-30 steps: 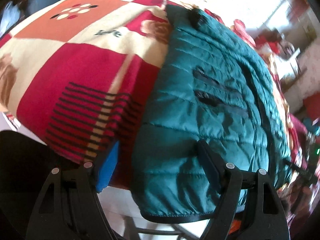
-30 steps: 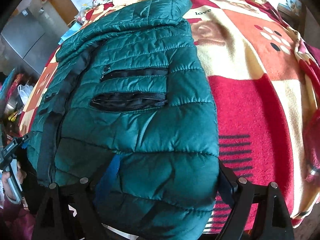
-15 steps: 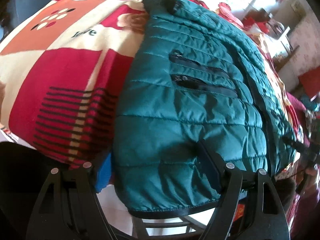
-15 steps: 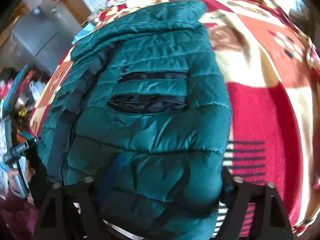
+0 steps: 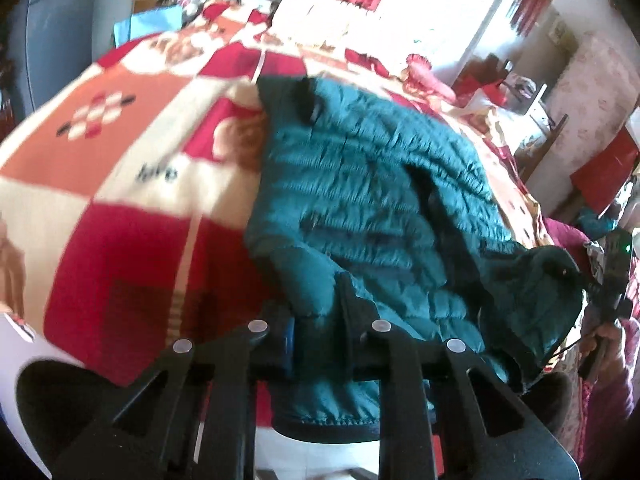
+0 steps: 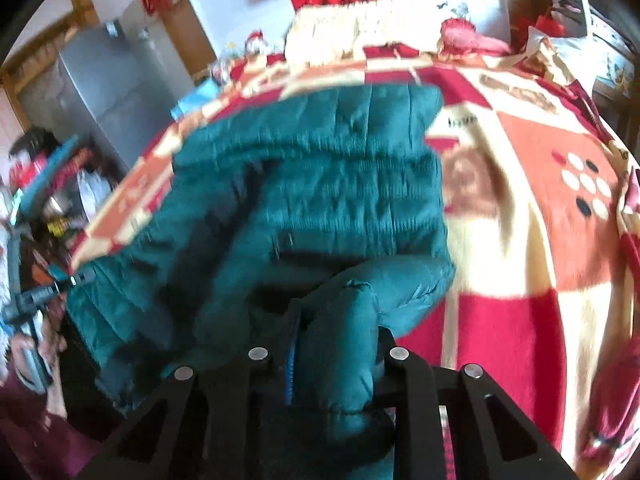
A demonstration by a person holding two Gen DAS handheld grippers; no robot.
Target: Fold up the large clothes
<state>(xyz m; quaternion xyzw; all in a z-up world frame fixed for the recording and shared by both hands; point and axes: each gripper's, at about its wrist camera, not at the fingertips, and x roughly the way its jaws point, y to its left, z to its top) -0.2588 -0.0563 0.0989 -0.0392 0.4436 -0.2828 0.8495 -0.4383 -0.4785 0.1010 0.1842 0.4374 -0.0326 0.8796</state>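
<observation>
Both grippers, left (image 5: 316,322) and right (image 6: 334,342), have just clenched on the jacket (image 5: 372,196) hem at the bed's (image 5: 120,216) near edge. Hem lifted; fold apparently just starting, rest still flat.

Quilted, faintly glossy jacket (image 5: 372,200) cloth on a fuzzy matt blanket (image 5: 120,208); matt black plastic claws.

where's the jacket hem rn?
Both wrist views: the jacket lies on the patchwork blanket, and its near hem is bunched between the left gripper and the right gripper, one at each corner.
</observation>
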